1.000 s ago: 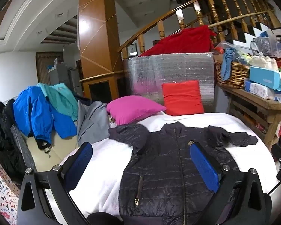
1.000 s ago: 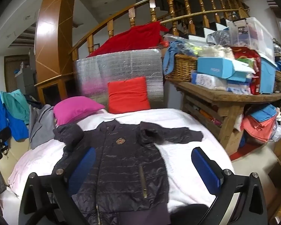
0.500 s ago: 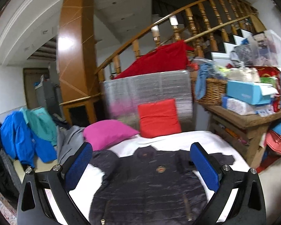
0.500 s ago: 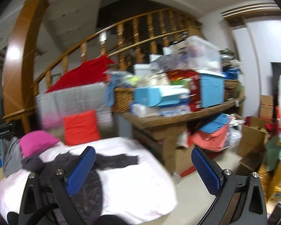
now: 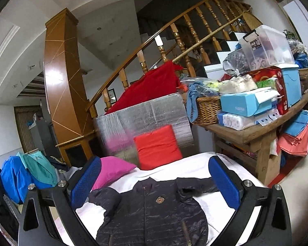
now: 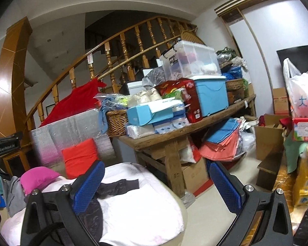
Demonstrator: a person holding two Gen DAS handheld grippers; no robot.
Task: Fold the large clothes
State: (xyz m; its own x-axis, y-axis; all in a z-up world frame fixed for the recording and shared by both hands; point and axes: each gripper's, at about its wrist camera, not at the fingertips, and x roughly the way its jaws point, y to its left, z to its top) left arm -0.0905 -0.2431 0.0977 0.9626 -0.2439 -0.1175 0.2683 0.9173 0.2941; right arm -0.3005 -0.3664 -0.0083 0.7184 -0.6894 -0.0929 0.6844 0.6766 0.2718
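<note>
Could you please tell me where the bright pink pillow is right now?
In the left wrist view, the bright pink pillow lies left of the red cushion, just beyond the dark quilted jacket.

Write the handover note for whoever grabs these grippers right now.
Left hand-held gripper: open, empty, raised above the jacket.
Right hand-held gripper: open, empty, aimed past the bed's right edge toward the wooden table.
Jacket: lies flat on the white bed, front up and closed, collar toward the pillows; one sleeve stretches toward the table side, the other is bunched near the pink pillow.
Done: laid out.
Left: every fold, sleeves first.
</note>
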